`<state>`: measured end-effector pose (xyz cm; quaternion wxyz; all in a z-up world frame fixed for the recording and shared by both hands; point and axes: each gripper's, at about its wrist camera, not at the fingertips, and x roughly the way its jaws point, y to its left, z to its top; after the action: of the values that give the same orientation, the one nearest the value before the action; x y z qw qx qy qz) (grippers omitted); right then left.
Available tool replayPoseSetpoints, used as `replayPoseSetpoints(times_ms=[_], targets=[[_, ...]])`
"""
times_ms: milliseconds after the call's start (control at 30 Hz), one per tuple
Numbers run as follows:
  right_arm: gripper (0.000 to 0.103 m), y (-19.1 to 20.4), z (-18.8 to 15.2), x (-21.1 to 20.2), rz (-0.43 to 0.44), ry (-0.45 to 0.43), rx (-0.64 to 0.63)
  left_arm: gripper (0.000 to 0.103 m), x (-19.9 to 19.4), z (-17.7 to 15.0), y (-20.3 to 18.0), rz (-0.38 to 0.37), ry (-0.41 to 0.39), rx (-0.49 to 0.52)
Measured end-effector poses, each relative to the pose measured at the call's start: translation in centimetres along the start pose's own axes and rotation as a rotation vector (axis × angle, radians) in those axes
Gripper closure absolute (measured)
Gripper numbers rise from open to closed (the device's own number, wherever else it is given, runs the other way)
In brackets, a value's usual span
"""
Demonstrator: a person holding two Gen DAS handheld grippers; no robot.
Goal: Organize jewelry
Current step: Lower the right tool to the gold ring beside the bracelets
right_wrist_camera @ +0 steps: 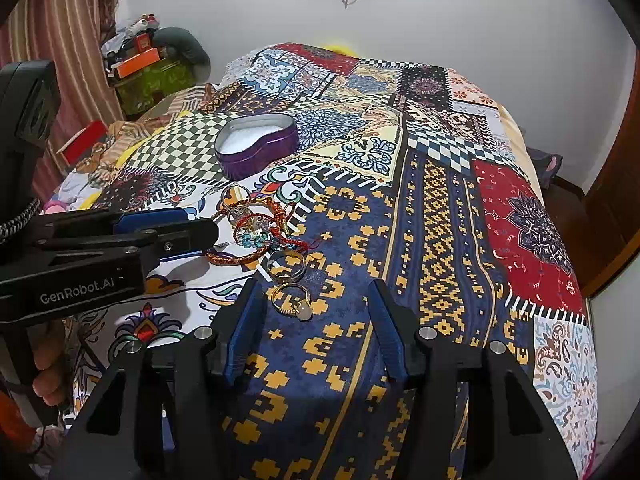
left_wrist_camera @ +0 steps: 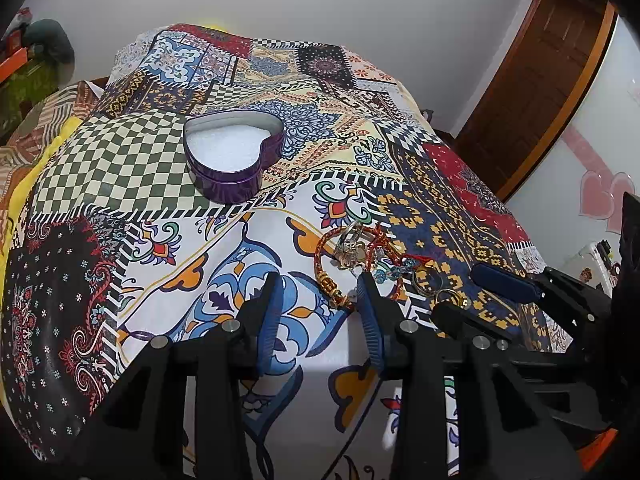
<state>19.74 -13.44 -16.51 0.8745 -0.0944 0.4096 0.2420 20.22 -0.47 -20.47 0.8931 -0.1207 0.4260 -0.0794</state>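
Note:
A purple heart-shaped tin (left_wrist_camera: 234, 160) with a white foam lining stands open on the patterned bedspread; it also shows in the right wrist view (right_wrist_camera: 256, 150). A heap of jewelry (right_wrist_camera: 260, 228) lies nearer: red and orange cord bracelets (left_wrist_camera: 332, 268), blue beads, a silver bangle (right_wrist_camera: 286, 266) and a gold ring with a pale stone (right_wrist_camera: 294, 300). My left gripper (left_wrist_camera: 318, 284) is open and empty, its right finger touching the bracelet's edge. My right gripper (right_wrist_camera: 316, 292) is open and empty, with the gold ring just inside its left finger.
The patchwork bedspread (right_wrist_camera: 440, 220) covers the whole bed. A wooden door (left_wrist_camera: 536, 80) stands at the right. Cluttered boxes and clothes (right_wrist_camera: 140, 64) lie at the far left beside a striped curtain. The left gripper's body (right_wrist_camera: 100, 256) reaches in from the left.

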Motion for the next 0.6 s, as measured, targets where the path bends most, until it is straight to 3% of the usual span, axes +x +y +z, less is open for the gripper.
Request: replayPoseSetpoints(times_ms=[133,233,333,600], targets=[[0.061,0.0,0.0,0.2,0.002,-0.004,-0.003,0.067,-0.3,0.6,0.2,0.005,-0.018,0.005],[0.070,0.2,0.0,0.3,0.007,-0.005,-0.009,0.080,-0.5,1.3,0.2,-0.014,-0.024,0.014],[0.079,0.4,0.0,0.4,0.012,-0.007,-0.018,0.084,-0.3,2.1,0.2,-0.041,-0.029,0.013],[0.081,0.2,0.0,0.4,0.021,-0.017,-0.009,0.096,1.3,3.2,-0.6,-0.045,-0.024,0.058]])
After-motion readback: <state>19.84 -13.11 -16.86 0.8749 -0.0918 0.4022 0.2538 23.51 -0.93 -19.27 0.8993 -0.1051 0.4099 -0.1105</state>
